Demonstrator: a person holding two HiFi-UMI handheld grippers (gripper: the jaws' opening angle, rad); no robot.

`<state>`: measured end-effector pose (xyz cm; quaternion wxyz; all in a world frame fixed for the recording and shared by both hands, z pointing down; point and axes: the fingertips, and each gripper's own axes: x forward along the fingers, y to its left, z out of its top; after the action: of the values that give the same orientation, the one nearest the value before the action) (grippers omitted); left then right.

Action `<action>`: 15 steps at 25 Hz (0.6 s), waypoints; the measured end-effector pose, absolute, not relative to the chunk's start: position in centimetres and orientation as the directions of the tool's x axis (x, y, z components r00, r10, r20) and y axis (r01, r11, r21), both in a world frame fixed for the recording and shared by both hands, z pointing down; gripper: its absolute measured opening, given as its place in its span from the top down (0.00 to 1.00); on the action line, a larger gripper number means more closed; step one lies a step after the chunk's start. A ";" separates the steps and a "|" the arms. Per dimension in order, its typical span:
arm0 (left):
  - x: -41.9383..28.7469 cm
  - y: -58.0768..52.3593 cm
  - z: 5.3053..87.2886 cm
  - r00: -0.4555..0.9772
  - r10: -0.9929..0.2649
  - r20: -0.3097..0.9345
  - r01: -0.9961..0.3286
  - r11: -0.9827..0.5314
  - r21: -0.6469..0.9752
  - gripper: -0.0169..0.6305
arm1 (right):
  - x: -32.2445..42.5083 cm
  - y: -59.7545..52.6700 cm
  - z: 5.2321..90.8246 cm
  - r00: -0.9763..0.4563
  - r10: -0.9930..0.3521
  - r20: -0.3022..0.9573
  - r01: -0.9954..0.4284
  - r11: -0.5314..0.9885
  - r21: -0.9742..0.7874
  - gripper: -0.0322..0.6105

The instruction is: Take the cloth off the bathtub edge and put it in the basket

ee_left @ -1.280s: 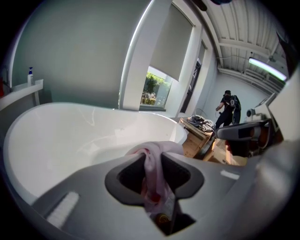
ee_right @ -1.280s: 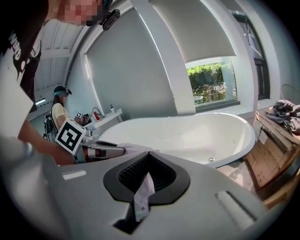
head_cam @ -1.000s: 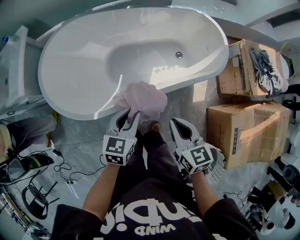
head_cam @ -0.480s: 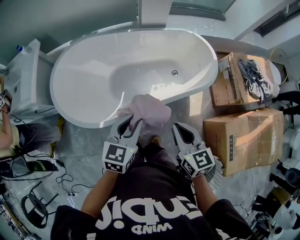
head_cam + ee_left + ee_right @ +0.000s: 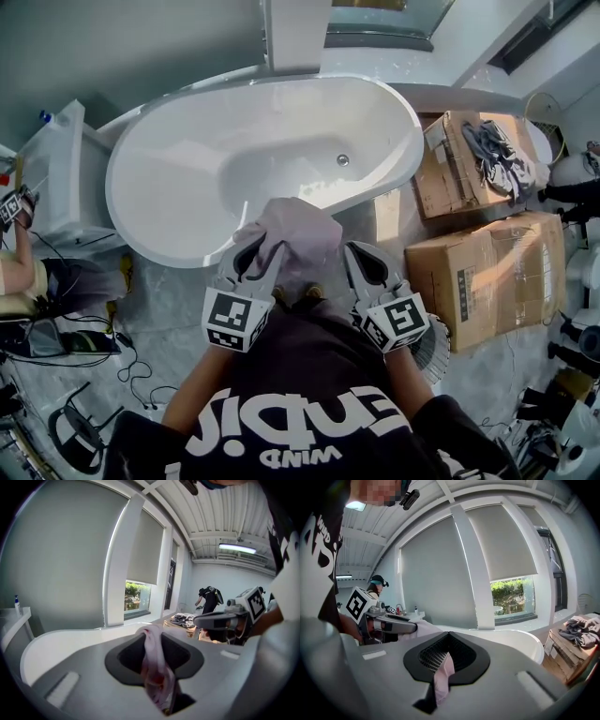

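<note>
Clamped tight in the left gripper (image 5: 154,644): a fold of crumpled pale pink fabric cloth (image 5: 153,667). Pinched likewise in the right gripper (image 5: 447,644): a thinner strip of the same cloth.

Shown by the head view alone: the cloth bunched between both grippers at their 12 o'clock, over the near rim of the glossy white oval bathtub (image 5: 150,187); contact with that rim not discernible. At 3 o'clock, brown cardboard boxes (image 5: 487,277), grey garments (image 5: 492,145) on the farther. At the right gripper's 5 o'clock, a round white slatted rim (image 5: 434,339), mostly hidden.

Only in the left gripper view: a dark-clothed person (image 5: 208,599) far off. Only in the right gripper view: a teal-capped person (image 5: 376,587) at 9 o'clock.
</note>
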<state>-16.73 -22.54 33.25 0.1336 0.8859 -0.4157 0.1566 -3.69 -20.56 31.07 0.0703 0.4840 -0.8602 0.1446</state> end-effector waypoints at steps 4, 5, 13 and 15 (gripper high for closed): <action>-16.5 -22.2 32.5 0.629 -0.682 0.374 -0.759 -0.642 0.105 0.82 | -3.6 -20.1 30.7 -0.502 -0.826 0.257 -0.865 0.472 -0.172 0.94; -16.2 -22.1 32.3 0.638 -0.676 0.368 -0.751 -0.653 0.103 0.82 | -3.4 -19.9 30.7 -0.492 -0.832 0.258 -0.870 0.462 -0.169 0.94; -12.7 -21.4 30.7 0.751 -0.567 0.338 -0.628 -0.771 0.101 0.82 | -0.4 -17.7 29.8 -0.332 -0.908 0.255 -0.942 0.304 -0.145 0.94; -11.1 -20.9 30.2 0.794 -0.512 0.328 -0.570 -0.815 0.107 0.82 | 0.9 -16.4 29.3 -0.260 -0.932 0.253 -0.963 0.231 -0.140 0.94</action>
<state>-11.10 -20.87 30.20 0.1007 0.9417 -0.2873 0.1432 0.95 -16.40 29.35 0.0578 0.6054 -0.7823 0.1344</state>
